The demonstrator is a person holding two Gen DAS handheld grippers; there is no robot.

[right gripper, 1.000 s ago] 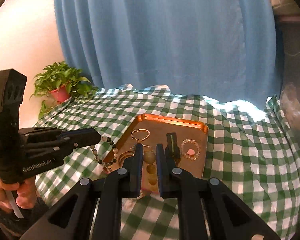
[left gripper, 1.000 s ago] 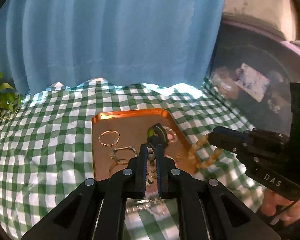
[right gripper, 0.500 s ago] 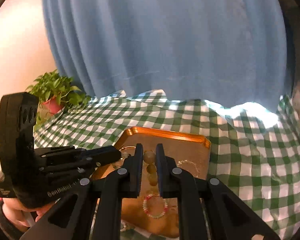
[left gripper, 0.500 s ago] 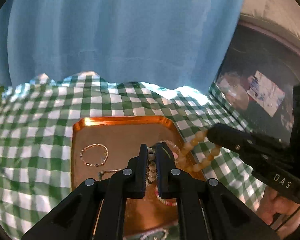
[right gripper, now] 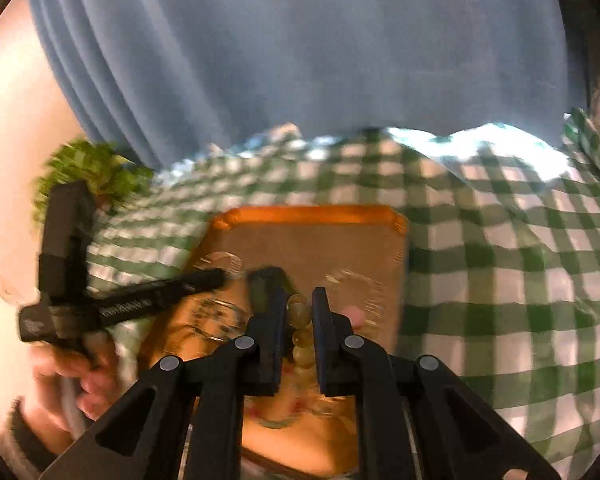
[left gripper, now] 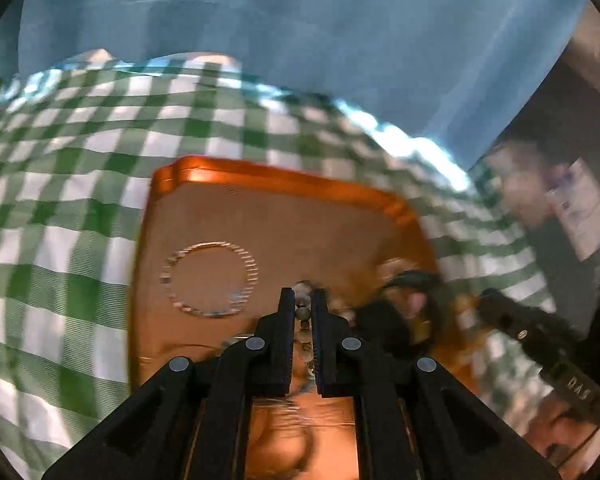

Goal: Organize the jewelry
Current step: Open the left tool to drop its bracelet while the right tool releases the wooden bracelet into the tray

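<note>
Two bracelets carried over tray; placement not yet done.
Small-bead strand [left gripper: 303, 320] is clamped in left gripper [left gripper: 300, 312], large-bead strand [right gripper: 300, 320] in right gripper [right gripper: 299, 312], both above copper tray [left gripper: 284, 176]; several pieces are seen lying there.

Colours and patterns on the jewelry table.
Green-and-white checked tablecloth [left gripper: 72, 168]; copper-orange tray [left gripper: 284, 216]; blue curtain [right gripper: 300, 52] with vertical folds; green potted plant [right gripper: 96, 168]; tan round beads [right gripper: 300, 332] between black fingers [right gripper: 320, 320]; pale bead bracelet [left gripper: 208, 280].
</note>
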